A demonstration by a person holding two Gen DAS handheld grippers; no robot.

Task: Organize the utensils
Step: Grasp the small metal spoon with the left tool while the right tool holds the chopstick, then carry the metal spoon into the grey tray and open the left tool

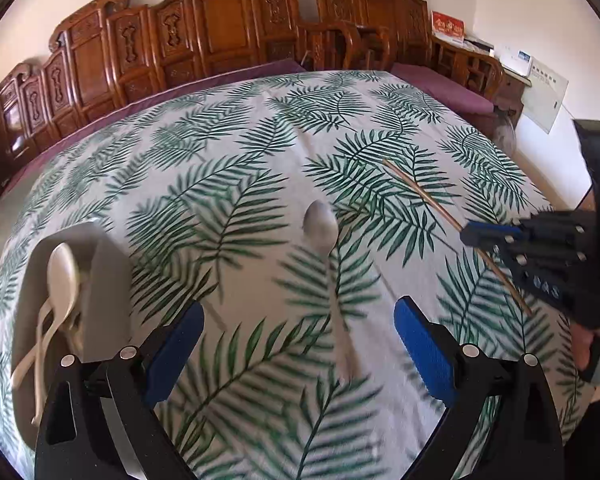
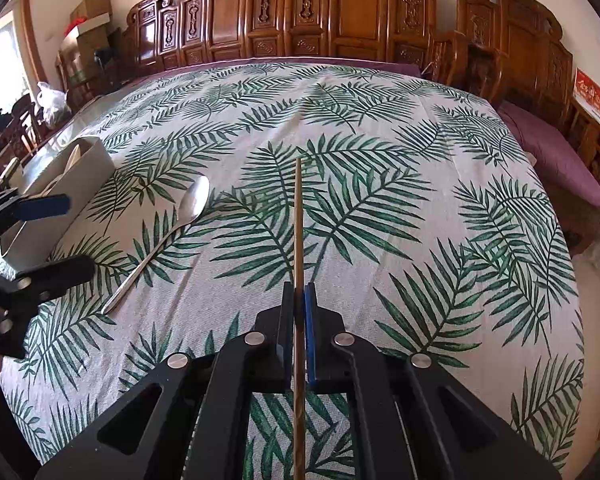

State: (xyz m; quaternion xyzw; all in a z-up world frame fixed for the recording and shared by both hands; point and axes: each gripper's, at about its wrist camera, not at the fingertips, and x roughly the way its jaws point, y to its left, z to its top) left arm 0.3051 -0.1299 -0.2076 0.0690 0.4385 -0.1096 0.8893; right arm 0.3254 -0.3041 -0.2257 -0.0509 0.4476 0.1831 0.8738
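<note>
The right hand-held gripper point(image 2: 299, 304) pinches a chopstick point(image 2: 298, 216) pointing straight ahead above the desk point(image 2: 420, 168); the left hand-held gripper point(image 1: 298, 332) is spread wide over a metal spoon point(image 1: 324, 236) lying lengthwise, bowl away; left, a grey holder point(image 1: 108, 280) keeps pale spoons point(image 1: 62, 276); carved wooden chairs point(image 2: 340, 12) behind.

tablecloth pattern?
Green palm-leaf fronds on an off-white tablecloth; sharpest in the right wrist view.
</note>
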